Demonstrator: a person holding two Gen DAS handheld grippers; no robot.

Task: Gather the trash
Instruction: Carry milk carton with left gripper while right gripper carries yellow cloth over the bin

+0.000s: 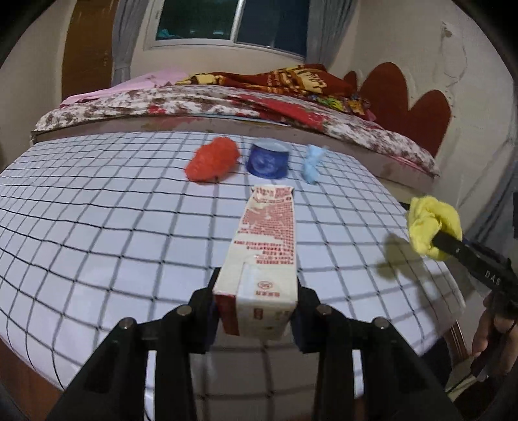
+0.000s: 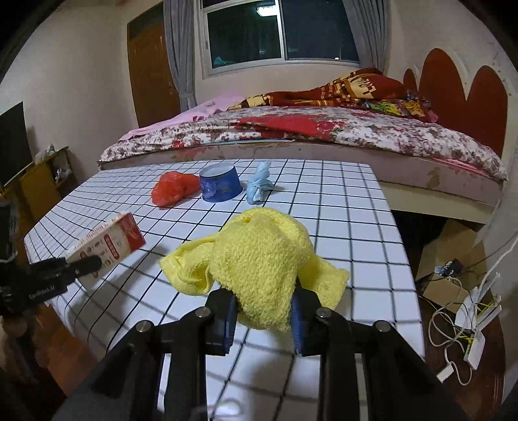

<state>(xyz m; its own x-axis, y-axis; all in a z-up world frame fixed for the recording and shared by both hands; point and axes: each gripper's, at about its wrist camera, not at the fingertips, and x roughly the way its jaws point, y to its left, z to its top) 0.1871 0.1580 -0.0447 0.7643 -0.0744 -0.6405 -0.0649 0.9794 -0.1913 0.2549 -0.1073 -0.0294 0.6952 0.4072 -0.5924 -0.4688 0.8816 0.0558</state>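
- My left wrist cam sits right behind my left gripper [image 1: 255, 311], looking forward and down over the grid-cloth table [image 1: 97, 226], toward the bed [image 1: 194, 103] and window [image 1: 233, 22].
- Close range: milk carton [image 1: 264, 246] fills the lower centre.
- My right wrist cam sits behind my right gripper [image 2: 262, 320], same heading, same downward tilt, yellow cloth [image 2: 259, 259] close up.
- Shared by both: table, red bag [image 1: 212, 158], blue cup [image 1: 268, 158], pale blue wad [image 1: 312, 163], bed, window.
- Each cam catches the other gripper at its frame edge.
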